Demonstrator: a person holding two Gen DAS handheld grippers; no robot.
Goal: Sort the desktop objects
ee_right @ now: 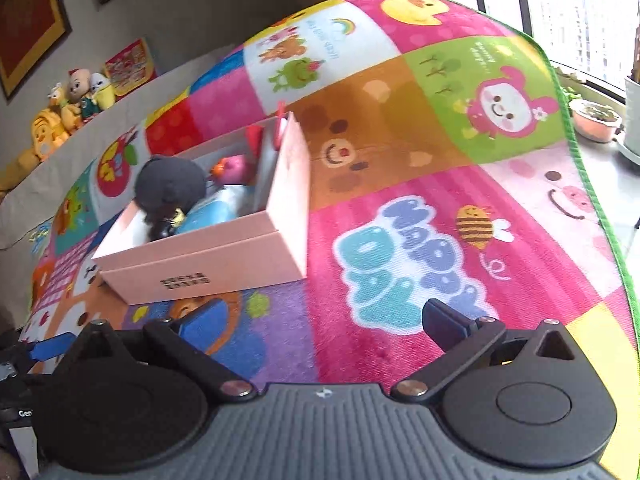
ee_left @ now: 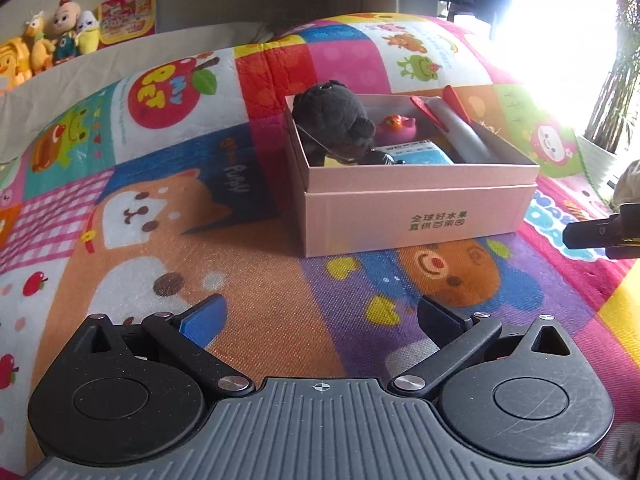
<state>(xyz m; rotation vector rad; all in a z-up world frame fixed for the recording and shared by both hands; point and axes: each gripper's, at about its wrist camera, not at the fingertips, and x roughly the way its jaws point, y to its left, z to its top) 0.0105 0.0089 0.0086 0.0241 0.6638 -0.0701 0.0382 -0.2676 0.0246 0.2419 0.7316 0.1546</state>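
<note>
Your left gripper (ee_left: pixel 322 316) and right gripper (ee_right: pixel 320 320) have jaws apart and empty because the toys already sit gathered in the pink cardboard box (ee_left: pixel 420 216).

Blue pack (ee_left: pixel 420 155) half hidden behind box wall (ee_left: pixel 420 184).

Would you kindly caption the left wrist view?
Open left gripper faces a pink box holding a dark plush toy on the colourful mat.

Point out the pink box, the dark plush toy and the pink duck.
pink box (ee_left: pixel 420 216): left wrist view, on its front wall.
dark plush toy (ee_left: pixel 332 114): left wrist view, on its rounded head.
pink duck (ee_left: pixel 396 128): left wrist view, on its body.
</note>
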